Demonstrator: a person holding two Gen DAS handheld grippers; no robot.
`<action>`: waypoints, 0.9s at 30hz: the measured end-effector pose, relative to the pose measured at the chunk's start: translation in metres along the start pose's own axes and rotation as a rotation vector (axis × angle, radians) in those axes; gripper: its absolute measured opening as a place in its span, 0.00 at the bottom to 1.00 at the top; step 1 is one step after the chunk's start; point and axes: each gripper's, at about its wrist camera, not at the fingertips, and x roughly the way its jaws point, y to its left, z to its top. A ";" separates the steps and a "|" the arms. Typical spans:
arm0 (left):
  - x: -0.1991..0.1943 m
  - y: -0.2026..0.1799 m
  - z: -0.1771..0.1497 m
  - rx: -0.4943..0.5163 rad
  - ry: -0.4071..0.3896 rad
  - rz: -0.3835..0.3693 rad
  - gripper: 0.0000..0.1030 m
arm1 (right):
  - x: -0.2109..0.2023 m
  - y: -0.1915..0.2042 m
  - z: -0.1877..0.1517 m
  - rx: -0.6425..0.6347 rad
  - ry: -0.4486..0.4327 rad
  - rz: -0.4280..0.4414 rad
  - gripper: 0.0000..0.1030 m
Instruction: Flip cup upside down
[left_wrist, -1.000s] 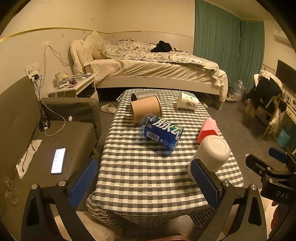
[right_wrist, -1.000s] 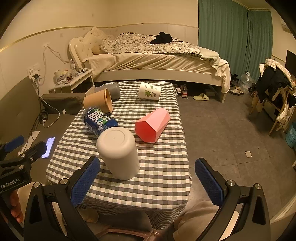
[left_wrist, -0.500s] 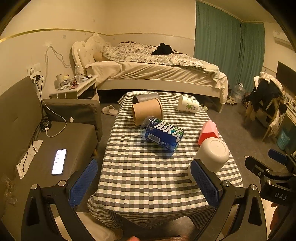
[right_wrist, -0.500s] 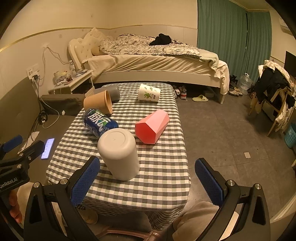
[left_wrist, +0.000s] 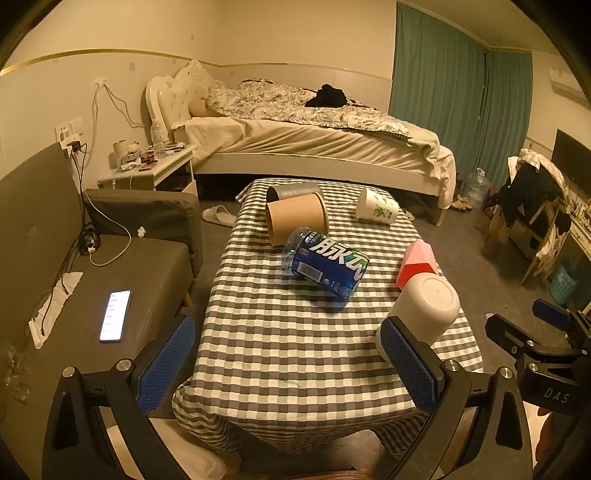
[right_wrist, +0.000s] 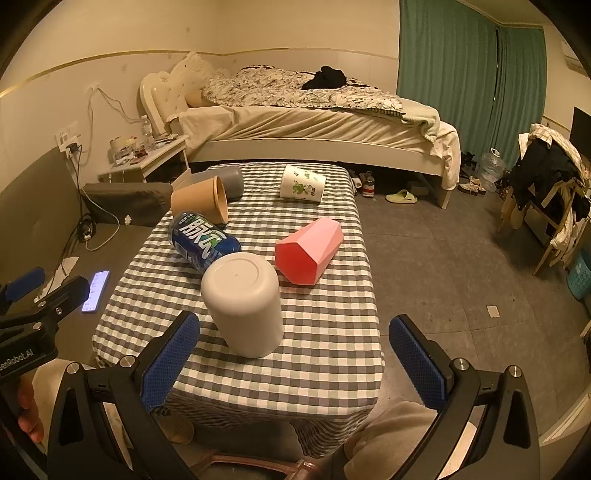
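Note:
A white cup (right_wrist: 244, 302) stands upside down near the front of the checked table (right_wrist: 332, 332); it also shows in the left wrist view (left_wrist: 424, 310). A pink faceted cup (right_wrist: 309, 250), a brown cup (right_wrist: 199, 201), a grey cup (right_wrist: 231, 181) and a printed white cup (right_wrist: 302, 184) lie on their sides. A blue bottle (right_wrist: 201, 240) lies between them. My right gripper (right_wrist: 293, 358) is open and empty, just in front of the white cup. My left gripper (left_wrist: 288, 363) is open and empty above the table's front edge.
A dark sofa (left_wrist: 110, 280) with a lit phone (left_wrist: 115, 315) stands left of the table. A bed (left_wrist: 314, 147) is behind, a nightstand (left_wrist: 147, 173) at back left, a chair with clothes (left_wrist: 532, 206) at right.
Both grippers have drawn back and risen slightly from the table, so the objects look a little farther away. Nothing on the table has moved.

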 end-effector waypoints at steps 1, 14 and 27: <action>0.000 0.000 0.000 0.002 0.001 0.002 1.00 | 0.000 0.000 0.000 -0.001 0.001 -0.001 1.00; 0.003 0.002 -0.002 0.001 0.009 0.005 1.00 | 0.003 0.000 0.000 -0.003 0.010 -0.003 1.00; 0.003 0.004 -0.002 0.003 0.010 0.006 1.00 | 0.006 -0.001 -0.001 0.001 0.020 -0.011 1.00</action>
